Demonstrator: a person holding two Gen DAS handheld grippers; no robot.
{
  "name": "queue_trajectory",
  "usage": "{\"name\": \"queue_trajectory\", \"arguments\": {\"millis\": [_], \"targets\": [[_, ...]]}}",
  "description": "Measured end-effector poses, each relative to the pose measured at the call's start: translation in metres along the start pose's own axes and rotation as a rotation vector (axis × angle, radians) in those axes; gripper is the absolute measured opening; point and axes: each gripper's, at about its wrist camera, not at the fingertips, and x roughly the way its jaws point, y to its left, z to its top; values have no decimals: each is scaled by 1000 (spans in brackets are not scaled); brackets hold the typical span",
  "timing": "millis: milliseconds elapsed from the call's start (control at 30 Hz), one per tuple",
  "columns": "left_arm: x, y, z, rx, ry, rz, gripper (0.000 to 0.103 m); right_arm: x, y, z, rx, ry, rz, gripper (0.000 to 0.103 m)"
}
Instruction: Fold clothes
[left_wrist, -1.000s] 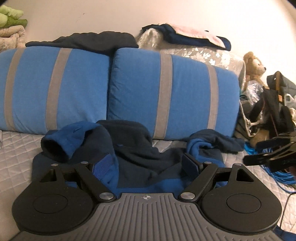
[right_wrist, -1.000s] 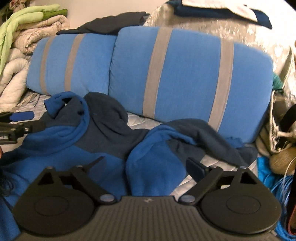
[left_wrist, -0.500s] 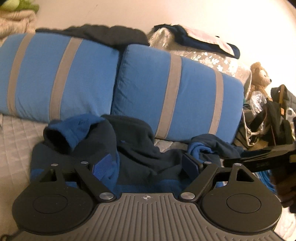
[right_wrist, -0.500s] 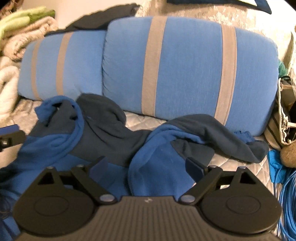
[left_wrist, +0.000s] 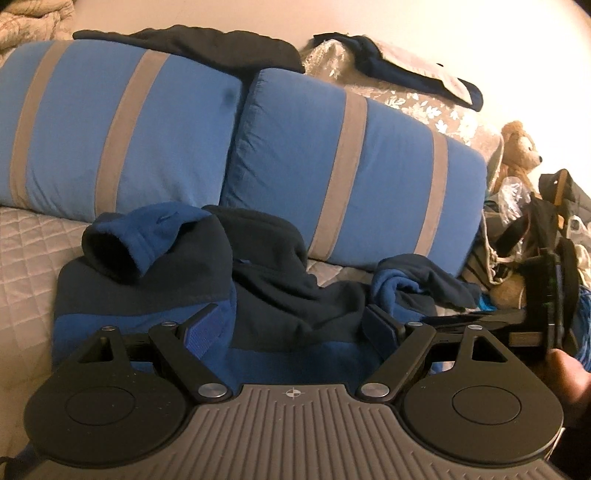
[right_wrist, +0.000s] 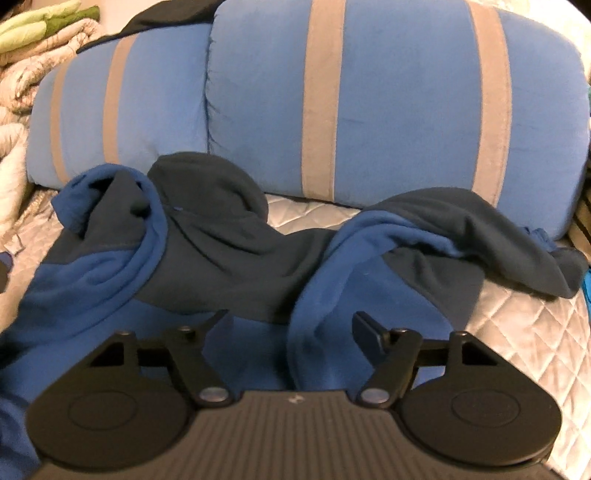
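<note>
A crumpled blue and navy fleece jacket (right_wrist: 229, 258) is spread across the quilted bed (right_wrist: 524, 332), in front of 2 blue pillows (left_wrist: 332, 177) with grey stripes. The left hand-held gripper (left_wrist: 291, 328) is held wide over the lower part of the jacket, with fabric seen between its fingers but not pinched by the pads. The right hand-held gripper (right_wrist: 291, 325) is seen low over the jacket near a blue fold of its right sleeve (right_wrist: 424, 236); its jaws are closing, with the fold lying between them and no pad pressing on it. A teddy bear (left_wrist: 519, 151) is propped beside the right pillow.
</note>
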Motion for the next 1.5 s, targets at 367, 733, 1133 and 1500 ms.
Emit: {"name": "queue_trajectory", "arguments": {"millis": [367, 733, 1133, 1500], "targets": [[-2, -6, 0, 42, -10, -38, 84, 0, 8, -8, -156, -18, -73, 7], [-5, -9, -1, 56, -19, -60, 84, -112, -16, -30, -97, -110, 54, 7], [-3, -10, -1, 55, -8, -60, 84, -147, -45, -66, 10, -21, 189, 59], [-1, -9, -2, 44, 6, -63, 84, -93, -181, -65, 652, -114, -51, 74]]}}
